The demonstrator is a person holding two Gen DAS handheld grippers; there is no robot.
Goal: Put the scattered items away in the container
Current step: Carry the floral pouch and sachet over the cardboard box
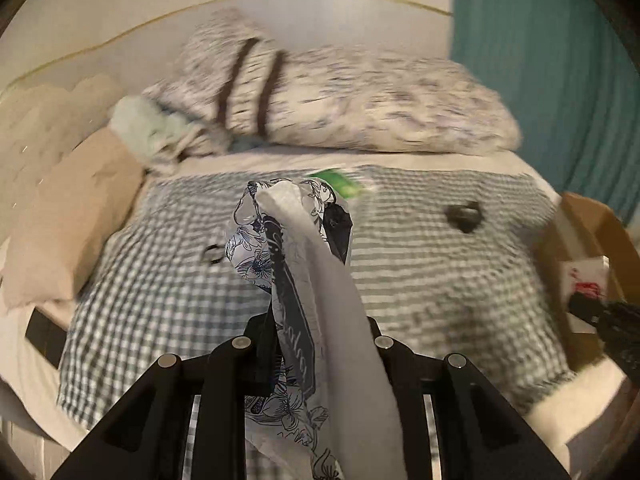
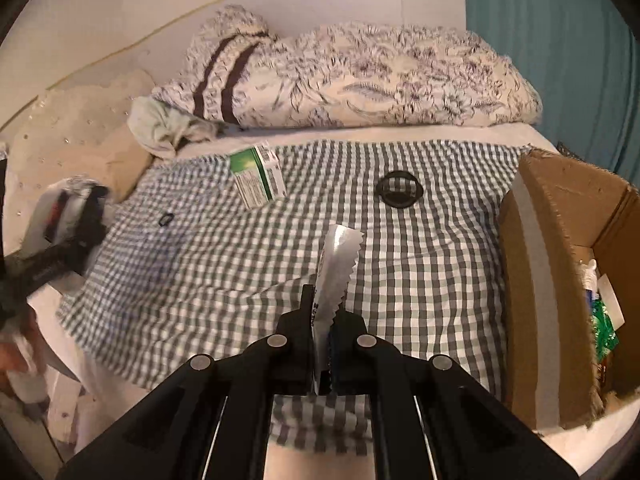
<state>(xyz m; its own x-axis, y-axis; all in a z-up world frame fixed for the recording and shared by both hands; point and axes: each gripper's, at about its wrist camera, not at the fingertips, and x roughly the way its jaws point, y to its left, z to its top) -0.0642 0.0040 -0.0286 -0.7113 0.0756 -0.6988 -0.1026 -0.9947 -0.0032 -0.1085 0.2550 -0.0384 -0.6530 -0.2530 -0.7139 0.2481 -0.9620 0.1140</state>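
A gingham cloth (image 2: 420, 248) in green and white lies spread over the bed (image 2: 400, 134). Behind it a floral duvet (image 2: 380, 76) is bundled against the white headboard (image 2: 320, 4). A beige pillow (image 1: 76, 216) lies at the left, and a teal curtain (image 2: 560, 60) hangs at the right.

both views are dim and warm-toned, lit softly from overhead, with no hard shadows. the left wrist view is smeared by motion: the floral duvet (image 1: 340, 96) and gingham cloth (image 1: 420, 280) streak sideways, while the patterned packet (image 1: 288, 272) between the fingers stays sharp. the right wrist view is crisp, though the other gripper (image 2: 76, 216) at left blurs. fisheye bending curves the headboard (image 2: 320, 0); corners vignette black.
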